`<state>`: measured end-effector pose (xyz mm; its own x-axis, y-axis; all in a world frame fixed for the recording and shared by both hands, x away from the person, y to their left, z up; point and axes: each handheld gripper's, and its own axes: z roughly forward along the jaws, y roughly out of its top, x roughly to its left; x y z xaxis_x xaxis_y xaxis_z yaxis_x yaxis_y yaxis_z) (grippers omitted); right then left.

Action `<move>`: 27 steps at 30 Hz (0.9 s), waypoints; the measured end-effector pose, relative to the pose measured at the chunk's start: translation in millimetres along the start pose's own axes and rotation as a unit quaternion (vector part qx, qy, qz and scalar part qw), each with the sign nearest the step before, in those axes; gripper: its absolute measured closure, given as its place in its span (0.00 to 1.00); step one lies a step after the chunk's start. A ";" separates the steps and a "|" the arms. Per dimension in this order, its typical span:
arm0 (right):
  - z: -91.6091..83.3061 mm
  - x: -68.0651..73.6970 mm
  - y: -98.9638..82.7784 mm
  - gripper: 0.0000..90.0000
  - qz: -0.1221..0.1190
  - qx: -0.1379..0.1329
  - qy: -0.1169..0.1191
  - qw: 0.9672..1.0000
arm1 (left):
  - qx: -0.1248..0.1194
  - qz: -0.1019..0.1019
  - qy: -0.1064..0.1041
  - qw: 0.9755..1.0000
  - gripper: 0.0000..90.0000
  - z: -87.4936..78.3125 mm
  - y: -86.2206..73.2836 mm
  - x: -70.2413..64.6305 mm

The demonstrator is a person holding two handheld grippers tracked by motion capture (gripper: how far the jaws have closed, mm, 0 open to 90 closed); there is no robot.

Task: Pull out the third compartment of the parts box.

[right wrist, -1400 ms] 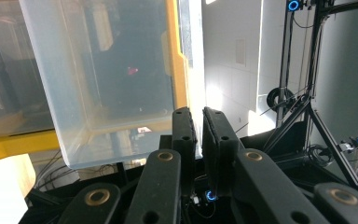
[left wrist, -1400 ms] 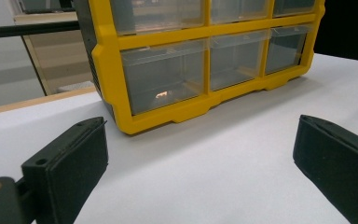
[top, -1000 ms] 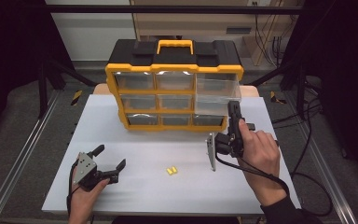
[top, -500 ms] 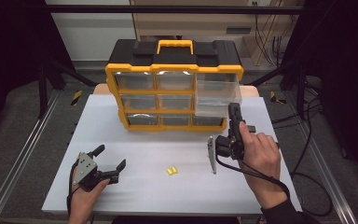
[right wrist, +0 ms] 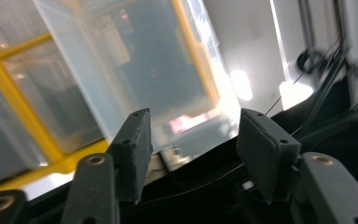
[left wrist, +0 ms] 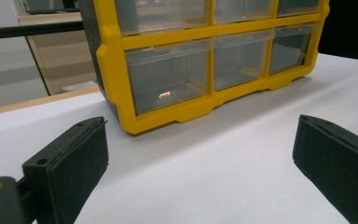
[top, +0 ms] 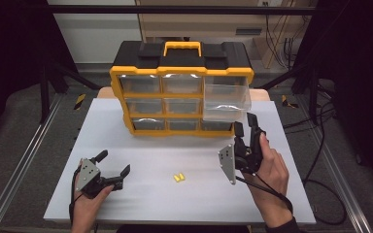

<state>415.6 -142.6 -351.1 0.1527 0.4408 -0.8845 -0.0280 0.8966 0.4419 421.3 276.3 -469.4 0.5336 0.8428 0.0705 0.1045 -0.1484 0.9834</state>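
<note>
A yellow and black organizer [top: 182, 92] with clear drawers stands at the back of the white table [top: 141, 204]. One clear drawer [top: 227, 101] in its right column is pulled out. My right gripper [top: 244, 124] is just in front of and below that drawer; its jaws have just been opening and nothing is between them. In the right gripper view the gripper [right wrist: 191, 130] is open, with the drawer [right wrist: 135, 70] close ahead. My left gripper [top: 113, 162] rests open at the front left, empty. A small yellow piece [top: 178, 177] lies between the hands.
The left gripper [left wrist: 200, 140] faces the organizer's lower drawers [left wrist: 205, 51]; a small yellowish item [left wrist: 165, 94] lies in the nearest one. Cables [top: 320, 160] run over the floor to the right of the table, and metal rails [top: 24, 160] flank it.
The right gripper's jaws, shut before, now stand apart in front of the pulled-out drawer. The left gripper and the yellow piece have not moved.
</note>
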 end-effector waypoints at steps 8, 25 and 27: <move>7.5 8.8 -24.0 0.35 0.127 0.055 0.073 0.988 | -0.005 -0.006 0.006 1.000 0.03 -1.1 0.5 1.5; 21.4 49.4 -41.4 0.18 0.305 0.115 0.251 0.911 | -0.007 -0.003 0.006 1.000 0.02 -1.0 1.2 0.4; 21.9 50.7 -41.5 0.17 0.315 0.115 0.260 0.905 | -0.007 -0.002 0.006 1.000 0.02 -0.7 1.3 0.1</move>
<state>446.1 -158.4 -411.0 -0.3096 0.8763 -0.3692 0.2690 0.4531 0.8499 421.0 276.6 -468.0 0.5238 0.8490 0.0691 0.0952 -0.1390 0.9857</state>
